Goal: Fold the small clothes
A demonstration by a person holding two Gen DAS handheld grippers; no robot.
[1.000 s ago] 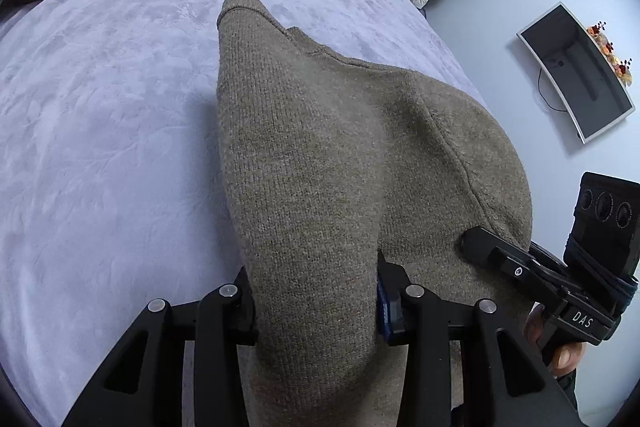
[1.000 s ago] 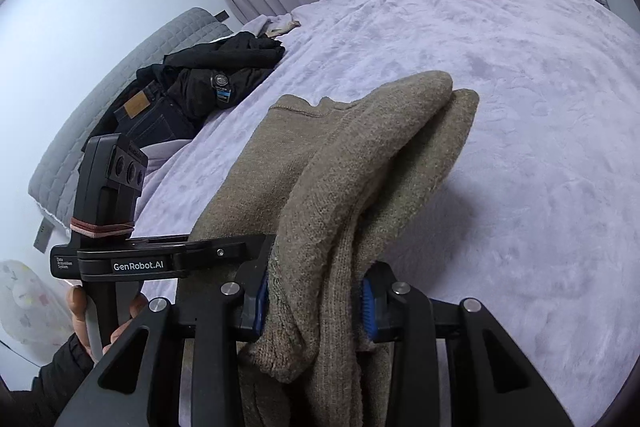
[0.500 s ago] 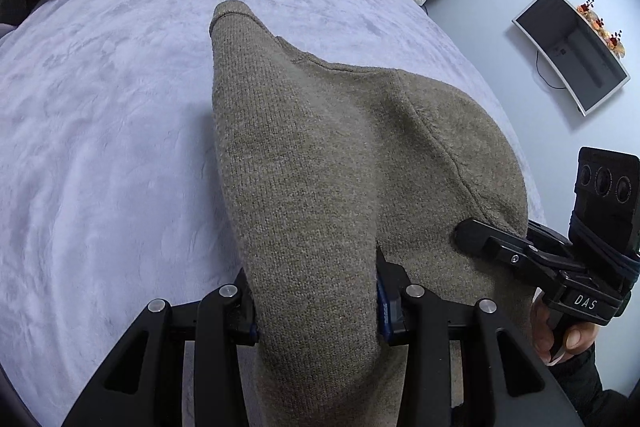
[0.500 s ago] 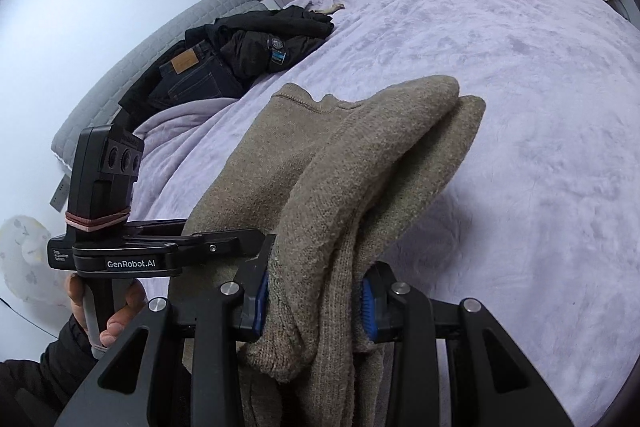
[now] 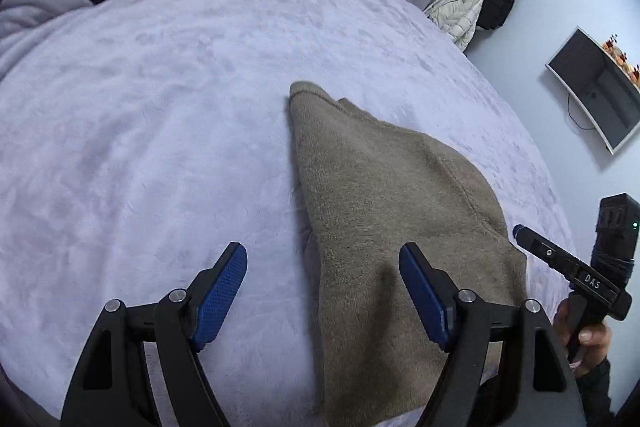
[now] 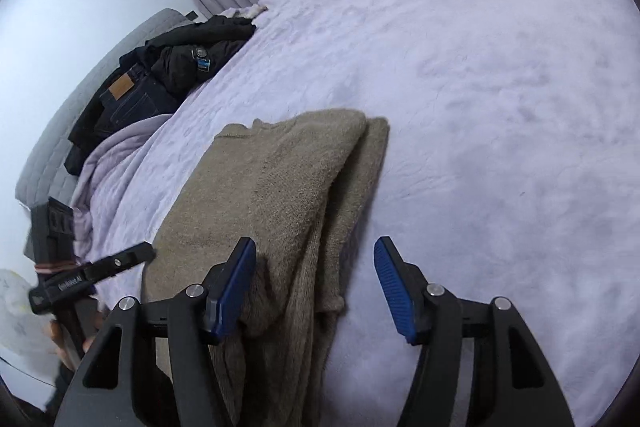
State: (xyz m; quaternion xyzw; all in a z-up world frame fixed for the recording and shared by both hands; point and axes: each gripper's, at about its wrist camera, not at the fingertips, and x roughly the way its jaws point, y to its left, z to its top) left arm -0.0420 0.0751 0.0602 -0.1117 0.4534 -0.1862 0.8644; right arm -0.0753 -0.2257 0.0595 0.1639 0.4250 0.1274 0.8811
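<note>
A folded olive-brown knit sweater (image 5: 384,203) lies flat on the lilac bedspread (image 5: 152,131). My left gripper (image 5: 323,267) hangs over its near left edge, its jaws opening, blue pads clear of the cloth. In the right wrist view the same sweater (image 6: 276,187) shows its stacked folded layers along the right side. My right gripper (image 6: 315,259) is over that near edge, its jaws opening; the left pad sits close against the knit but nothing is pinched. Each view shows the other gripper held in a hand beside the sweater.
A pile of dark clothes and jeans (image 6: 160,83) sits at the far left of the bed by the grey headboard. A wall screen (image 5: 592,87) and hanging jackets (image 5: 476,3) are on the right wall. The bedspread stretches wide beyond the sweater (image 6: 480,99).
Both grippers let go of the sweater and their jaws spread. The sweater, held up before, now lies flat on the bed. Both hands moved back and slightly down.
</note>
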